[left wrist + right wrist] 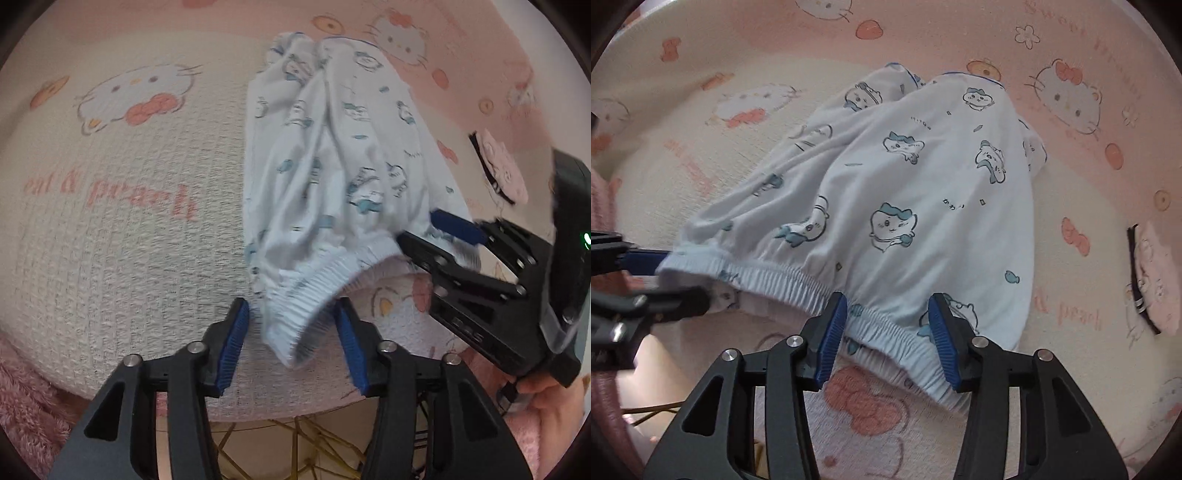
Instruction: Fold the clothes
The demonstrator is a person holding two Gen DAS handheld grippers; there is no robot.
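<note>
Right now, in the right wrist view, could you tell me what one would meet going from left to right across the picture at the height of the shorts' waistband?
The left gripper at the waistband's left end → light blue cartoon-print shorts with an elastic waistband → pink pouch with a black edge.

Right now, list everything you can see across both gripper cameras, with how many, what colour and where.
Shorts: one pair, pale blue with cartoon print, lying on the blanket, elastic waistband toward the grippers.
Blanket: one, cream and pink with cat and bow prints, covering the surface.
Small pouch: one, pink with a dark edge, on the blanket to the right of the shorts.
Gold wire frame: one, below the blanket's near edge.
Left gripper: black, blue pads, jaws open around the waistband's left end.
Right gripper: black, blue pads, jaws open around the waistband's right part.
Hand: one, holding the right gripper.
</note>
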